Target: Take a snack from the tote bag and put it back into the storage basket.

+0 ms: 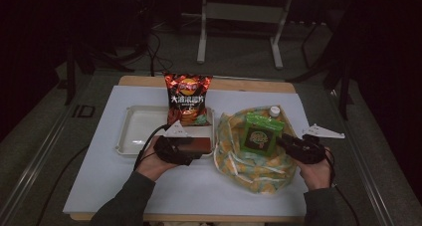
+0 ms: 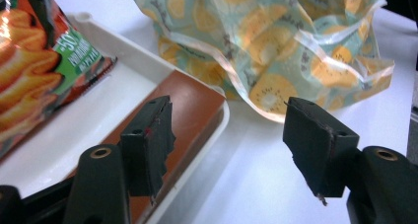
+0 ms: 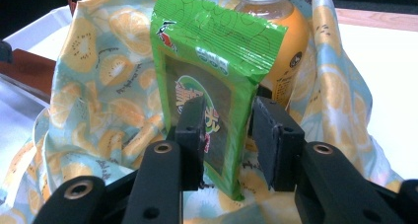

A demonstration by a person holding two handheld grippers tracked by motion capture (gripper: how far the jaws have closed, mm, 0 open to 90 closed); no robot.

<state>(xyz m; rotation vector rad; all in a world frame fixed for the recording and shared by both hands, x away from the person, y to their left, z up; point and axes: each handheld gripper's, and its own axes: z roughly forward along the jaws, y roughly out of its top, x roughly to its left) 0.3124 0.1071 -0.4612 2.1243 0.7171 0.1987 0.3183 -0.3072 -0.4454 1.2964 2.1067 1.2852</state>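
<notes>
On my chip bag (image 1: 187, 99), standing in the white tray (image 1: 130, 136), I read white Chinese characters, "大波浪薯片", under a red Lay's-style roundel. Its green corner patch (image 2: 79, 56) shows "50". The green packet's (image 3: 209, 86) print stays illegible.

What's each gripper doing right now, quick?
Left gripper: open, empty, beside the brown box in the tray.
Right gripper: holding the green snack packet.

The high view is dim, its surroundings nearly black, and the white table (image 1: 124, 181) is its palest patch. Both gripper views are brighter. Glare streaks the chip bag (image 2: 29, 71) left of the left gripper (image 2: 226, 135); its near jaws look soft, perhaps out of focus.
</notes>
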